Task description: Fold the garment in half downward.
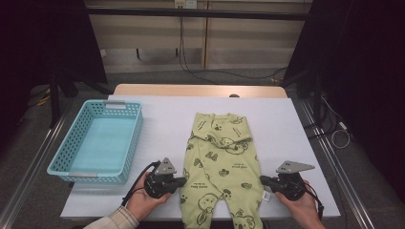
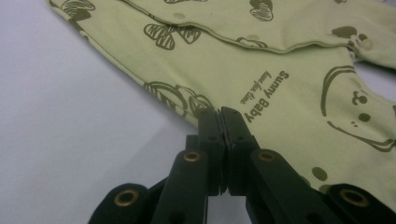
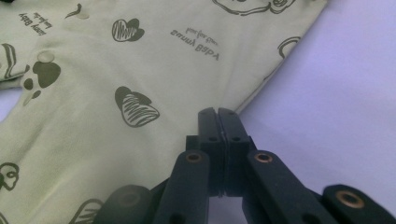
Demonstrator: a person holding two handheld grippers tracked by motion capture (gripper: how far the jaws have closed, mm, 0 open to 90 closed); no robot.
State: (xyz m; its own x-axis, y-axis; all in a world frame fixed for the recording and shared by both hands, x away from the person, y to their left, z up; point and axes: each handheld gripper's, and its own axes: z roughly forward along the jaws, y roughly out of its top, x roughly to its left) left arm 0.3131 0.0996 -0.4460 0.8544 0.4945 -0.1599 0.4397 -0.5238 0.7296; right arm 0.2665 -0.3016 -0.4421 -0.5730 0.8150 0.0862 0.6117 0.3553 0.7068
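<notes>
A pale green baby suit printed with dark cartoon dogs and hearts lies flat on the white table, a little toward 3 o'clock of the table's middle, its neck end toward 12 o'clock and its two legs running toward 6 o'clock, where they reach the near edge. The sleeves are folded in across the chest.

The left gripper sits at about 8 o'clock from the suit's middle, held in the person's left hand, its tips right at the suit's side edge by the hip. In the left gripper view the jaws are pressed together with no gap, their tips meeting at the hem of the cloth (whether a fold of it is pinched between them cannot be told from here).

The right gripper sits at about 4 o'clock from the suit's middle, in the right hand, with its tips at the opposite side edge. In the right gripper view its jaws are likewise closed tight on each other, tips at the border where green cloth meets white table; a grip on the cloth cannot be made out.

A light blue plastic basket stands at 9 o'clock of the suit, well apart from it, near the table's edge.
</notes>
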